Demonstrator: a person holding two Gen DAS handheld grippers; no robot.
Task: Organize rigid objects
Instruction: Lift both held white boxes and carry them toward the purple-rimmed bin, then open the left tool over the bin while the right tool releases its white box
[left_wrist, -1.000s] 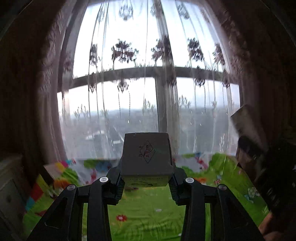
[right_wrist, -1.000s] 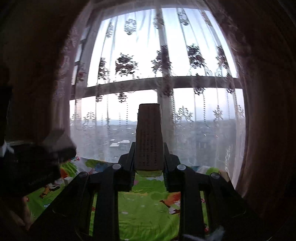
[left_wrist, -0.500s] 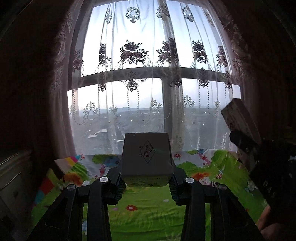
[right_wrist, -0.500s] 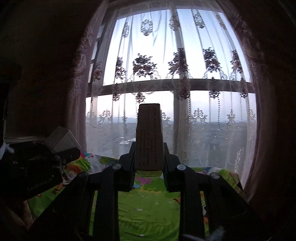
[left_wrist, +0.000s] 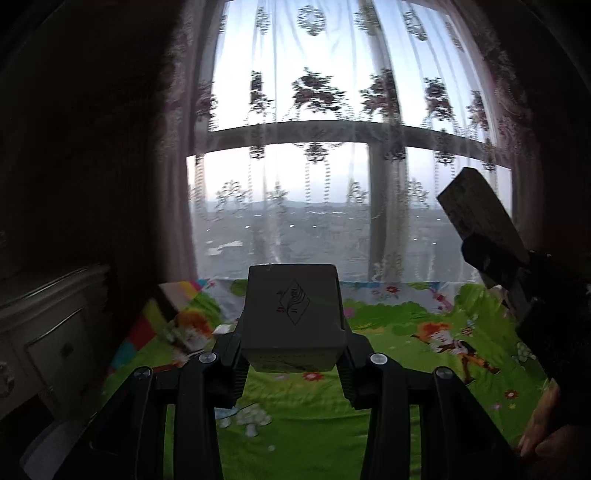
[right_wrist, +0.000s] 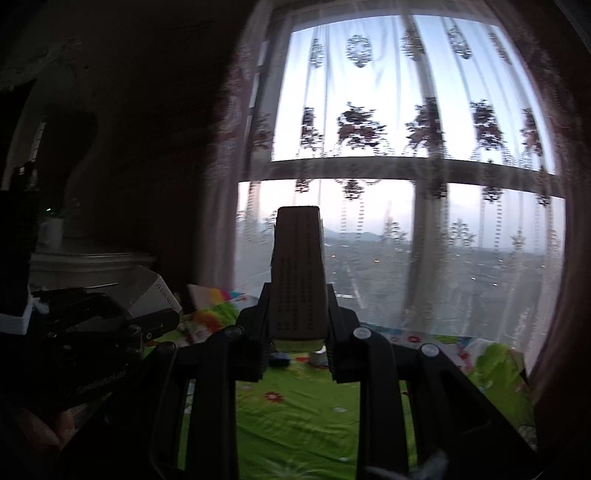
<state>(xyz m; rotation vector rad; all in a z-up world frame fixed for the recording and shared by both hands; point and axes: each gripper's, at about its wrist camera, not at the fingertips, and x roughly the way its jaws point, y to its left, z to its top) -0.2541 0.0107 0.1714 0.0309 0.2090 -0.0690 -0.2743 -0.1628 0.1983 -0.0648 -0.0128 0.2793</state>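
In the left wrist view my left gripper (left_wrist: 293, 356) is shut on a grey box (left_wrist: 293, 314) with a diamond logo on top, held above the green mat. The right wrist view has my right gripper (right_wrist: 298, 334) shut on a narrow upright box (right_wrist: 298, 273) printed with rows of small text. Each gripper also appears in the other's view. The narrow box (left_wrist: 476, 218) sticks up at the right in the right gripper's fingers (left_wrist: 491, 258). The grey box (right_wrist: 151, 291) sits at the left in the left gripper's fingers (right_wrist: 147, 325).
A green cartoon play mat (left_wrist: 388, 398) covers the surface below, in front of a lace-curtained window (left_wrist: 332, 166). A white cabinet (left_wrist: 48, 332) stands at the left. A colourful flat book (left_wrist: 177, 295) leans near the curtain. A person's hand (left_wrist: 546, 439) shows at the lower right.
Both views have swung left: the window has slid right and the white cabinet has come into sight. Both boxes stay gripped as before.
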